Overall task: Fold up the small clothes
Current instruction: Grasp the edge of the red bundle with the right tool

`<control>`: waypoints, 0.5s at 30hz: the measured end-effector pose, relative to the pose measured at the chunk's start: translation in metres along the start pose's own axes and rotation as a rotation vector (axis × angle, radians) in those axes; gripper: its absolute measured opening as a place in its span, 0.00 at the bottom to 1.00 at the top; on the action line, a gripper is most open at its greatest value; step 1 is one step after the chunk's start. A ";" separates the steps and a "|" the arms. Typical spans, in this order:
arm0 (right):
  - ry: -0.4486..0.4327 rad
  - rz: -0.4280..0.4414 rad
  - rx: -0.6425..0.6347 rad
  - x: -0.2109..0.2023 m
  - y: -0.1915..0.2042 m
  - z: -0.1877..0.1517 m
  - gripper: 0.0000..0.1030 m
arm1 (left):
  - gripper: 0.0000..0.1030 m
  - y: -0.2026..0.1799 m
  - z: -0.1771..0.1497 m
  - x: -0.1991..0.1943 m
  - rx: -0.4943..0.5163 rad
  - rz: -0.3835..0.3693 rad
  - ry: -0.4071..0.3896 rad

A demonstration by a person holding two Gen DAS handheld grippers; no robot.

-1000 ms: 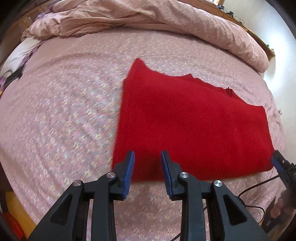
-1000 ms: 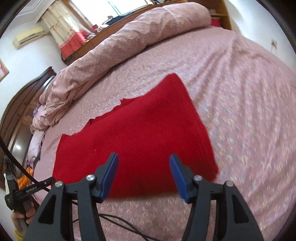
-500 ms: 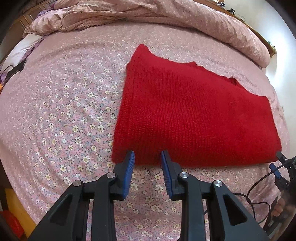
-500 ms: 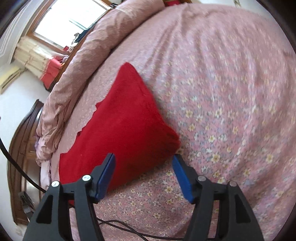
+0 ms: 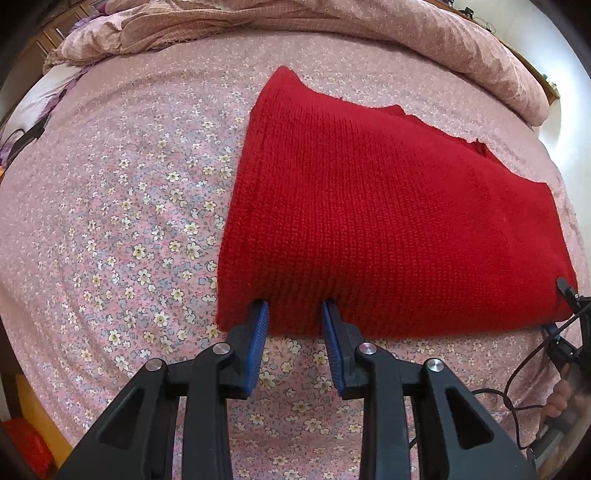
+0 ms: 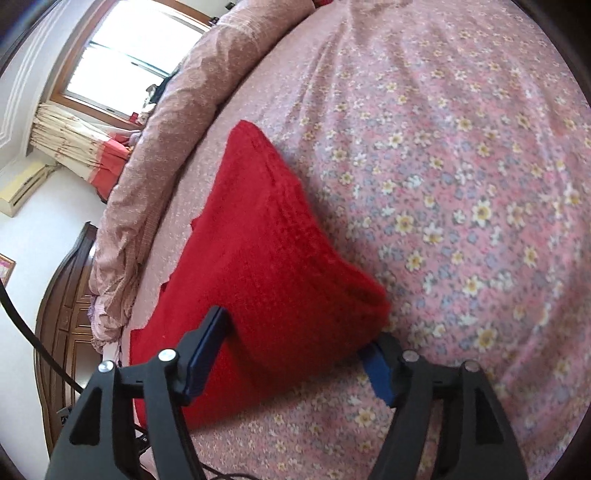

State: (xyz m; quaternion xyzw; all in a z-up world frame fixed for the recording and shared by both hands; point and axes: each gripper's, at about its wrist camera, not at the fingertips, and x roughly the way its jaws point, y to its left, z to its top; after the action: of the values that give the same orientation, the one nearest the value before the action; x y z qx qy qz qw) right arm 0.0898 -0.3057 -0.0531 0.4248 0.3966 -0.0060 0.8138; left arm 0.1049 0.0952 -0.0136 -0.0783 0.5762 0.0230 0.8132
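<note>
Left wrist view: left claw [image 5: 293, 314], jaws parted, straddles the near edge of the folded red knitted garment [image 5: 388, 206] on the floral pink bed [image 5: 129, 221]. Right claw [image 6: 295, 339], jaws opening, straddles its near corner; rumpled pink duvet [image 5: 406, 33] beyond.

A folded sweater [image 5: 388, 221] lies flat on the bed [image 5: 129, 221], with a rolled quilt [image 5: 369, 33] behind it along the far side. The left gripper [image 5: 294, 310] sits at the sweater's near edge by its left corner; the right gripper [image 6: 299, 339] straddles its near right corner.
</note>
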 end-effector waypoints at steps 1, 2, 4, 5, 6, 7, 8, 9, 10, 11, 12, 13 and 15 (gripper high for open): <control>-0.005 0.006 -0.003 0.001 0.000 0.000 0.73 | 0.22 0.000 0.000 0.001 0.000 -0.001 0.001; -0.006 0.008 -0.005 0.002 0.000 0.000 0.73 | 0.22 0.000 0.000 0.001 -0.001 -0.001 0.001; -0.006 0.005 -0.019 0.005 0.004 0.001 0.75 | 0.22 0.001 0.000 0.002 -0.002 -0.001 0.002; -0.006 0.006 -0.024 0.005 0.004 0.002 0.76 | 0.22 0.001 0.000 0.002 -0.002 0.000 0.002; -0.009 0.007 -0.028 0.006 0.005 0.002 0.76 | 0.22 0.001 0.000 0.002 0.000 0.001 0.001; -0.016 0.015 -0.022 0.007 0.005 0.004 0.76 | 0.22 0.001 0.000 0.003 0.001 0.001 0.001; -0.029 0.032 0.002 0.008 0.003 0.005 0.76 | 0.22 0.001 -0.001 0.003 0.003 0.001 0.000; -0.046 0.060 0.048 0.008 -0.001 0.006 0.76 | 0.22 0.000 -0.001 0.003 0.005 0.000 -0.001; -0.056 0.076 0.076 0.009 -0.004 0.007 0.75 | 0.22 0.001 -0.001 0.003 0.006 -0.001 -0.001; -0.059 0.083 0.088 0.009 -0.007 0.008 0.75 | 0.22 0.001 -0.001 0.004 0.006 -0.001 -0.001; -0.060 0.085 0.095 0.010 -0.007 0.008 0.75 | 0.22 0.001 -0.001 0.004 0.005 -0.001 0.000; -0.059 0.080 0.087 0.012 -0.005 0.009 0.75 | 0.22 0.001 -0.001 0.004 0.005 0.001 0.000; -0.065 0.069 0.067 0.014 -0.002 0.007 0.73 | 0.22 0.001 -0.001 0.004 0.007 0.001 0.000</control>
State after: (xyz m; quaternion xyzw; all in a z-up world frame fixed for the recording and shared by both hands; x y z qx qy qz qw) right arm 0.1031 -0.3073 -0.0612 0.4647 0.3548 -0.0051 0.8113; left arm 0.1052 0.0959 -0.0178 -0.0754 0.5762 0.0214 0.8136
